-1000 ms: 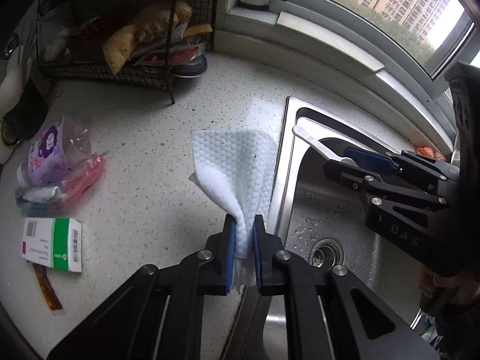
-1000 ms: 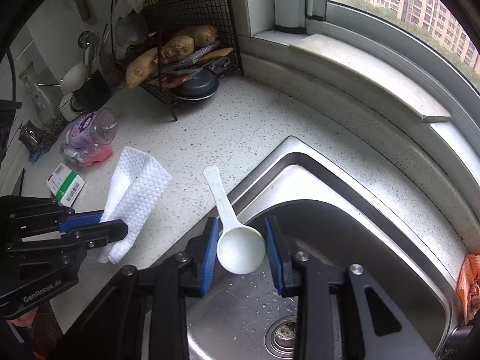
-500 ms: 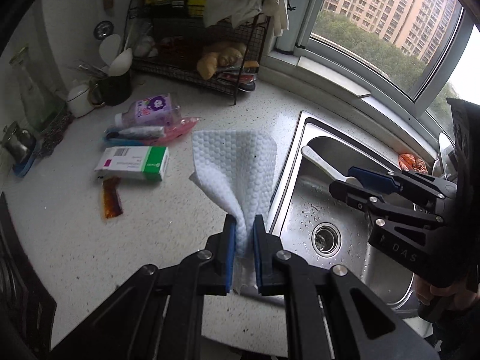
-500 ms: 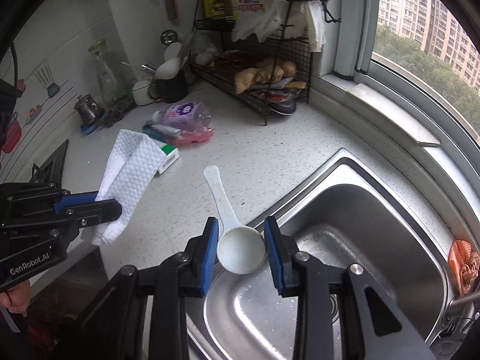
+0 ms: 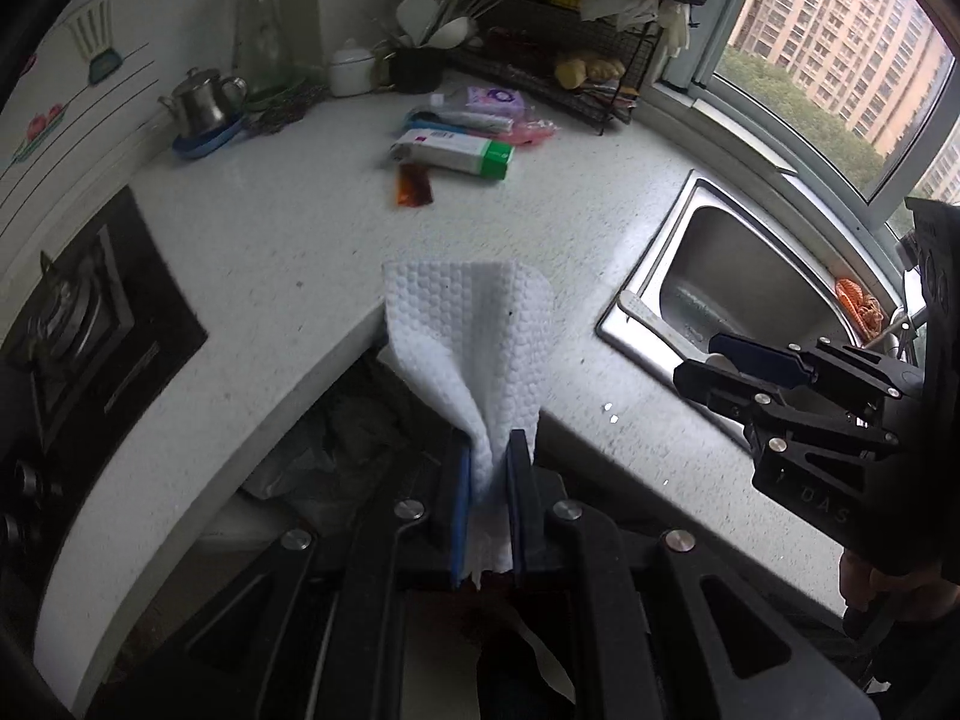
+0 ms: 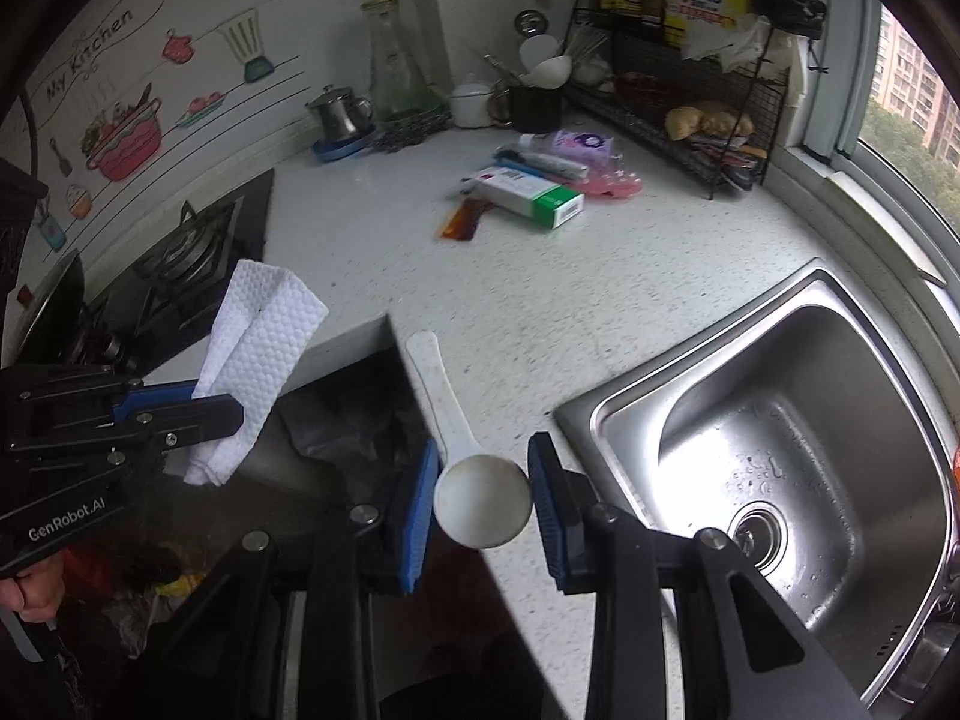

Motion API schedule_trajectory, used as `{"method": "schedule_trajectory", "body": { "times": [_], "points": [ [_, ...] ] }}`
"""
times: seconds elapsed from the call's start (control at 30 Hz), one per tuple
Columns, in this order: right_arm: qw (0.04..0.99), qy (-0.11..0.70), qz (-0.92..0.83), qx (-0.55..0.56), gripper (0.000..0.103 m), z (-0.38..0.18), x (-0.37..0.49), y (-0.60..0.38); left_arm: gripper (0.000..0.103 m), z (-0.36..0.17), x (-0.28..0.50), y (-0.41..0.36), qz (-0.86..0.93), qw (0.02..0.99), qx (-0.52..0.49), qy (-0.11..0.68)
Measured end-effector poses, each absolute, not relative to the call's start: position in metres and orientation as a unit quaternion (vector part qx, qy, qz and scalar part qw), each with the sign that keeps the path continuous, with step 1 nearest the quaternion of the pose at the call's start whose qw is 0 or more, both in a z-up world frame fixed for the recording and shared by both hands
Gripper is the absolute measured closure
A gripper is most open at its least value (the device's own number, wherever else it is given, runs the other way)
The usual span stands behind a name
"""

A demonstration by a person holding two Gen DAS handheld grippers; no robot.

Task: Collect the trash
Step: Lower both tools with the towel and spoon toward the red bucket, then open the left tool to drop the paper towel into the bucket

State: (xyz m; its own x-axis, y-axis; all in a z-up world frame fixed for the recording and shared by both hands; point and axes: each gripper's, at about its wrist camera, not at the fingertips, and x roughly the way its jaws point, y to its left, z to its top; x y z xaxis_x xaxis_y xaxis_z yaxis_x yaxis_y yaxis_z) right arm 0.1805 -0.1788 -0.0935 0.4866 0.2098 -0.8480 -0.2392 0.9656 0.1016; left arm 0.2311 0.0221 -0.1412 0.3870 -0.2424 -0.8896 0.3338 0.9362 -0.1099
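Both grippers now back past the counter edge, left gripper (image 5: 487, 468) pinching dimpled white wipe (image 5: 474, 330), right gripper (image 6: 480, 495) clamping white spoon (image 6: 480, 498).

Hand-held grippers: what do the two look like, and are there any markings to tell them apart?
Both are black angular frames with silver bolt heads and blue pads on the fingers. The left hand-held gripper carries white "GenRobot.AI" lettering on its body; the right hand-held gripper shows faint raised "DAS" letters. No cables show. A dark sleeve shows at the right hand.
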Motion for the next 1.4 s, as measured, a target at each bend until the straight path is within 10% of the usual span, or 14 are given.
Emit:
{"method": "schedule_trajectory", "body": {
  "times": [0.7, 1.4],
  "points": [
    [0.790, 0.582, 0.179, -0.067, 0.074, -0.307, 0.153, -0.076, 0.093, -0.358, 0.184, 0.117, -0.098, 0.770, -0.023, 0.630],
    [0.769, 0.634, 0.068, -0.054, 0.074, -0.562, 0.170, -0.133, 0.093, -0.638, 0.201, 0.054, -0.198, 0.691, -0.012, 0.695]
  ]
}}
